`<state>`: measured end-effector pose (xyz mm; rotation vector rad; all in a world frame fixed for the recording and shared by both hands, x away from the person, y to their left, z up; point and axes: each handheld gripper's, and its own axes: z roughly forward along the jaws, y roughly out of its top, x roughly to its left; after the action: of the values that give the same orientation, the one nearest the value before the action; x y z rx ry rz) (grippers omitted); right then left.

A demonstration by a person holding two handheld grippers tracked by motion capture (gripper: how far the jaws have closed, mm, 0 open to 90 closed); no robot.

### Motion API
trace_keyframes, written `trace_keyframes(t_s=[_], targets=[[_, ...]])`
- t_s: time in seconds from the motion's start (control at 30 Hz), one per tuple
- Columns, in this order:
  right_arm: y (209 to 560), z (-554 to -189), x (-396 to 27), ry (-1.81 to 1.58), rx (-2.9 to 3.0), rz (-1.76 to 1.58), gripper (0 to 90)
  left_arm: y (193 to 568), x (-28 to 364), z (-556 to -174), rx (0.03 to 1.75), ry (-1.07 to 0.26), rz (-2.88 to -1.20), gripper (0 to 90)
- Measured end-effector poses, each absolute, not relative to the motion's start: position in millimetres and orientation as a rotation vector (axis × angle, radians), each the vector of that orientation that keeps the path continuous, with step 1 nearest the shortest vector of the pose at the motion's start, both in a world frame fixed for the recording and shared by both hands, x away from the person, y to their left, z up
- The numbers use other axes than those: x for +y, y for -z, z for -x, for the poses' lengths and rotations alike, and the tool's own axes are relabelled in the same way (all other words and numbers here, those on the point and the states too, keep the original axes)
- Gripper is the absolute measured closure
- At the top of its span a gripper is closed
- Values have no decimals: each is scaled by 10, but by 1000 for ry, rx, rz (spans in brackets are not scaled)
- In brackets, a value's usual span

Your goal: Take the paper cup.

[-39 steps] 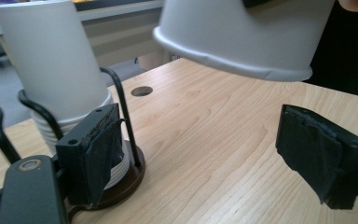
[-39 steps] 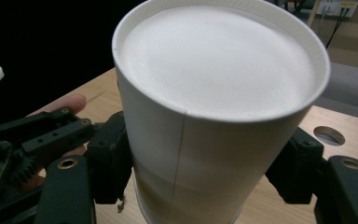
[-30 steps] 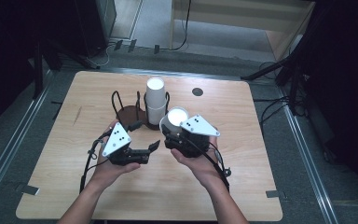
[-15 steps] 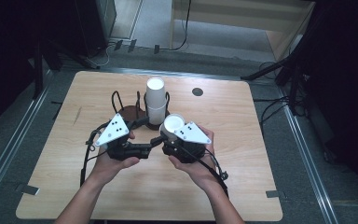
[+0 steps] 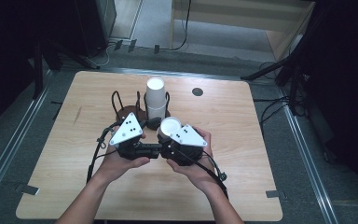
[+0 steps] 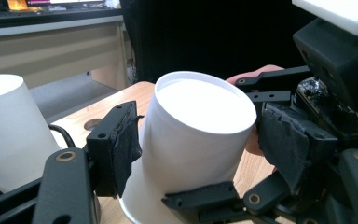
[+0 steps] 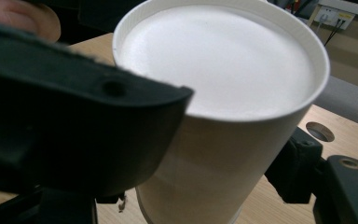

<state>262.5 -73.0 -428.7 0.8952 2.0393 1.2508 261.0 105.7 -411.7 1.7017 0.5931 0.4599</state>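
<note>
A white paper cup (image 5: pixel 169 126) is held upside down above the table, its closed base up. My right gripper (image 5: pixel 171 142) is shut on it; in the right gripper view the cup (image 7: pixel 223 93) sits between the two black jaws of that gripper (image 7: pixel 214 156). My left gripper (image 5: pixel 157 148) comes in from the left. Its jaws have just been closing, and in the left gripper view its pads (image 6: pixel 121 149) press on the sides of the cup (image 6: pixel 196 135). Both hands are close together at the table's middle.
Behind the hands a dark wire cup holder (image 5: pixel 117 101) carries an upright stack of white cups (image 5: pixel 155 98), also at the left of the left gripper view (image 6: pixel 9 126). The wooden table (image 5: pixel 247 158) has a round hole (image 5: pixel 197 92) at the back right.
My left gripper has risen and swung right to the cup, and its jaws have closed onto it. The right gripper has kept its hold on the cup and hardly moved.
</note>
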Motion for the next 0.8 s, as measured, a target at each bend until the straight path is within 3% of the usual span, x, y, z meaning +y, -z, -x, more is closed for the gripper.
trace_keyframes(t_s=[0.47,0.8], targets=[[4292,-2594,-693,-1264,2072,-853,325,4110,1012,-2633,593,-483,-1745,290],[4297,-2596,-705,-1267,2086,-830,323,4104,1007,-2604,565,-538,-1754,337]])
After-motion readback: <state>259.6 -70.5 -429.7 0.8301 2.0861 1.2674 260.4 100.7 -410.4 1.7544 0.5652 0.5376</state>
